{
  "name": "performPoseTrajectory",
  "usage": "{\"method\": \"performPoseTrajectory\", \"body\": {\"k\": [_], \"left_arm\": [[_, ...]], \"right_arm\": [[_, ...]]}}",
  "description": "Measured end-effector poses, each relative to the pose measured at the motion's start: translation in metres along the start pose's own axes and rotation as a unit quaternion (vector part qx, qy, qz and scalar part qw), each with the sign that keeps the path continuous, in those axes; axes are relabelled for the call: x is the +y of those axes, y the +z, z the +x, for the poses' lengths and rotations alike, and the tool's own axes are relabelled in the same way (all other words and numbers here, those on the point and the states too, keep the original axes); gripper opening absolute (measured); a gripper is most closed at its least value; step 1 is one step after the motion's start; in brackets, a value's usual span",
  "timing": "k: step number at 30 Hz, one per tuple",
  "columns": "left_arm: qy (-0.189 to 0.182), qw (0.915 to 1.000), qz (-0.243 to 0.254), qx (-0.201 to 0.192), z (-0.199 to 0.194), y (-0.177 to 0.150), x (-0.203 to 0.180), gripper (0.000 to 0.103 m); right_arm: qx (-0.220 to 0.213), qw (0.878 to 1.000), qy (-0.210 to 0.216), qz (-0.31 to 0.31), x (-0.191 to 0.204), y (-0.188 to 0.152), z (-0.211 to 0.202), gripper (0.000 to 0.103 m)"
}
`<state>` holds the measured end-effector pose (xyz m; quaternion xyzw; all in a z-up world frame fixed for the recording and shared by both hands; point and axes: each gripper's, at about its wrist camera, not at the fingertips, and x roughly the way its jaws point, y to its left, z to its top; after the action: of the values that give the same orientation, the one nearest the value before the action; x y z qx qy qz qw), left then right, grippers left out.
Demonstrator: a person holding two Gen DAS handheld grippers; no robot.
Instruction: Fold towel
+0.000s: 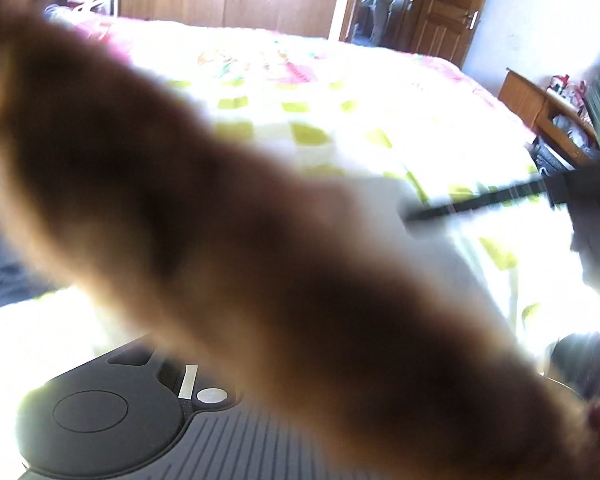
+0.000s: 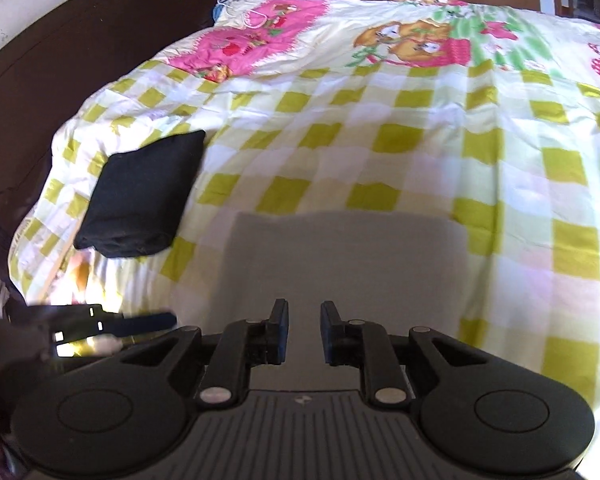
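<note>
**Grey towel flat on the quilt, right fingers spread above it**

Plainly, the right gripper (image 2: 304,308) has its two fingers spread with nothing between them. It points down at the near edge of the grey towel (image 2: 340,264). The towel lies as a smooth rectangle on the checked quilt (image 2: 420,140) of the bed, straight ahead of those fingers and untouched by them.

To the towel's left, and apart from it, a folded black cloth (image 2: 140,196) rests near the quilt's edge, beside the dark headboard (image 2: 40,80).

At the left edge of the right wrist view the left gripper (image 2: 148,321) shows as a dark, blurred arm with one blue-padded finger. Whether its fingers are spread or pressed together I cannot tell.

Its own camera is mostly covered by a large blurred brown shape (image 1: 260,240) close to the lens, which hides the fingers. Past this shape a patch of the grey towel shows, with a thin dark bar of the right gripper crossing above it. A wooden door (image 1: 444,12) stands beyond the bed.
</note>
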<state>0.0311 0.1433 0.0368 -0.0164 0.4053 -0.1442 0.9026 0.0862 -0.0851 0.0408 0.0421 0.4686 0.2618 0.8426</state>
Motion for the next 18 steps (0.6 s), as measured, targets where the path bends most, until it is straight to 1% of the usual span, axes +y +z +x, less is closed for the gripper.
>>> {"method": "performPoseTrajectory", "body": {"k": [2,4,6,7,8,10,12,13,14,15,17,18], "left_arm": [[0.003,0.9999,0.015,0.004,0.015,0.003,-0.010,0.028],[0.012,0.9991,0.027,0.031,0.036,0.002,-0.016,0.028],[0.021,0.9970,0.035,0.066,0.055,-0.002,-0.018,0.028],[0.026,0.9963,0.038,0.073,0.060,-0.003,-0.018,0.028],[0.028,0.9961,0.042,0.072,0.059,-0.003,-0.019,0.028],[0.032,0.9960,0.049,0.068,0.050,-0.002,-0.021,0.029],[0.035,0.9963,0.048,0.062,0.046,0.003,-0.021,0.029],[0.036,0.9965,0.047,0.058,0.045,0.006,-0.020,0.031],[0.038,0.9968,0.046,0.054,0.044,0.009,-0.020,0.033],[0.045,0.9968,0.045,0.049,0.045,0.011,-0.019,0.037],[0.063,0.9962,0.042,0.042,0.049,0.014,-0.015,0.040],[0.063,0.9965,0.035,0.042,0.050,0.015,-0.011,0.044]], "right_arm": [[0.032,0.999,-0.005,-0.003,-0.005,-0.026,0.002,0.032],[0.060,0.998,-0.003,-0.002,-0.009,-0.048,0.006,0.032],[0.075,0.997,0.006,0.000,-0.011,-0.059,0.005,0.032],[0.067,0.998,0.015,0.001,-0.012,-0.059,0.000,0.032],[0.051,0.998,0.023,0.004,-0.015,-0.056,-0.007,0.032],[0.014,1.000,0.020,0.018,-0.024,-0.045,-0.017,0.035],[-0.017,1.000,-0.002,0.025,-0.039,-0.033,-0.016,0.045],[-0.025,0.999,-0.032,0.026,-0.047,-0.027,-0.010,0.046],[-0.026,0.998,-0.057,0.029,-0.054,-0.024,-0.003,0.047],[-0.025,0.997,-0.066,0.035,-0.061,-0.021,0.004,0.047],[-0.016,0.997,-0.050,0.063,-0.075,-0.018,0.018,0.047],[-0.008,0.996,-0.031,0.086,-0.084,-0.018,0.025,0.048]]}}
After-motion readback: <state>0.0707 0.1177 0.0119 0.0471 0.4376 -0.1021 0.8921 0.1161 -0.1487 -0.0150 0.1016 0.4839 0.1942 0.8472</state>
